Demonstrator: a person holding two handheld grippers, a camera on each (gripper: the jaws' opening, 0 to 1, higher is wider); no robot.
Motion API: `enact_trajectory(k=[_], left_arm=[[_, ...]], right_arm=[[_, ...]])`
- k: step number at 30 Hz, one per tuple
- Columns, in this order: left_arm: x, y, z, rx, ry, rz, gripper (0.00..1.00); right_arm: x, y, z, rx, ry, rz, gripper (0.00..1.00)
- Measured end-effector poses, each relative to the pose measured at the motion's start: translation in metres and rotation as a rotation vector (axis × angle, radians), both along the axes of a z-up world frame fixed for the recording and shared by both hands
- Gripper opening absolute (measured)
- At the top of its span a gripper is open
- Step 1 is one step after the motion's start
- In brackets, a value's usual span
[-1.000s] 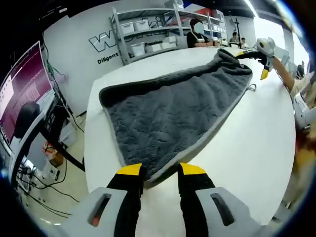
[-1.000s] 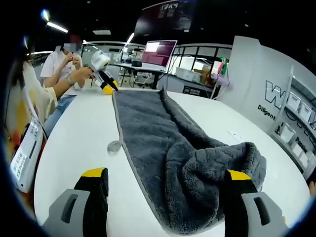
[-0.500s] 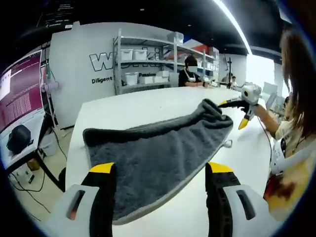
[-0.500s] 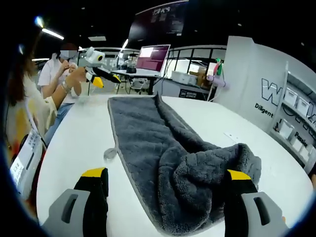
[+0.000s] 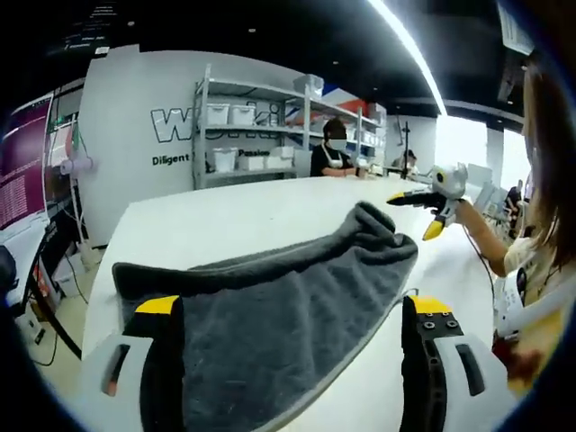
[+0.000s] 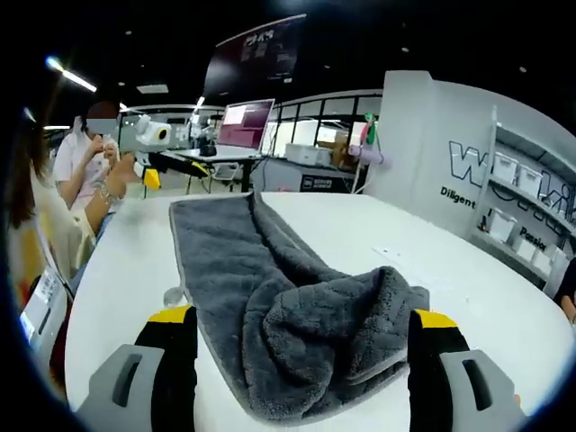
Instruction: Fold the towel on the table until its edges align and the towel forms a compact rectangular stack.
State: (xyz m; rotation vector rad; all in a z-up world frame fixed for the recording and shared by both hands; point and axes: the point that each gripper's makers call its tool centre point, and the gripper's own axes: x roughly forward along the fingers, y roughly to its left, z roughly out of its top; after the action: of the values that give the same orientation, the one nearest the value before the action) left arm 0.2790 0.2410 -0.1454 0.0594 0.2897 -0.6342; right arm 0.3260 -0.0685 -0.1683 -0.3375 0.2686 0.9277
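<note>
A dark grey plush towel [image 5: 279, 288] lies stretched along the white table [image 5: 225, 211], its far end bunched into a hump. My left gripper [image 5: 292, 308] is open wide, its yellow-tipped jaws standing either side of the towel's near end without touching it. In the right gripper view the towel [image 6: 243, 270] runs away from a crumpled heap lying between the jaws of my right gripper [image 6: 301, 319], which is open wide. The right gripper [image 5: 423, 202] also appears over the towel's far end, held by a hand. The left gripper [image 6: 151, 137] hovers past the flat end.
A person [image 6: 85, 157] holding the grippers sits by the table edge [image 6: 99, 270]. Shelves with white bins [image 5: 243, 135] and a lettered wall stand behind, with another person beside them. A monitor [image 6: 241, 124] glows at the back. A small hanging loop [image 6: 171, 294] sticks out of the towel's hem.
My left gripper has opened from a narrow gap around the towel's corner to a wide one and drawn back. The right gripper stays open. The towel has sagged into a looser heap.
</note>
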Motion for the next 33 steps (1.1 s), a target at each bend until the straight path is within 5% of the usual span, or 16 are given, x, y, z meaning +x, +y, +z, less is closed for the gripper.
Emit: enact_trajectory(k=[8, 15, 27, 33], left_arm=[[0.016, -0.030, -0.011, 0.022, -0.006, -0.082, 0.99], [0.014, -0.030, -0.019, 0.052, 0.000, -0.107, 0.99], [0.010, -0.032, -0.031, 0.061, 0.024, -0.115, 0.97], [0.010, -0.032, -0.033, 0.061, 0.029, -0.115, 0.96]], right_arm=[[0.019, -0.017, 0.003, 0.032, 0.006, -0.054, 0.99], [0.036, -0.036, -0.004, 0.021, 0.012, -0.126, 0.96], [0.051, -0.059, 0.011, 0.115, -0.026, -0.178, 0.44], [0.058, -0.069, 0.006, 0.118, -0.017, -0.212, 0.35]])
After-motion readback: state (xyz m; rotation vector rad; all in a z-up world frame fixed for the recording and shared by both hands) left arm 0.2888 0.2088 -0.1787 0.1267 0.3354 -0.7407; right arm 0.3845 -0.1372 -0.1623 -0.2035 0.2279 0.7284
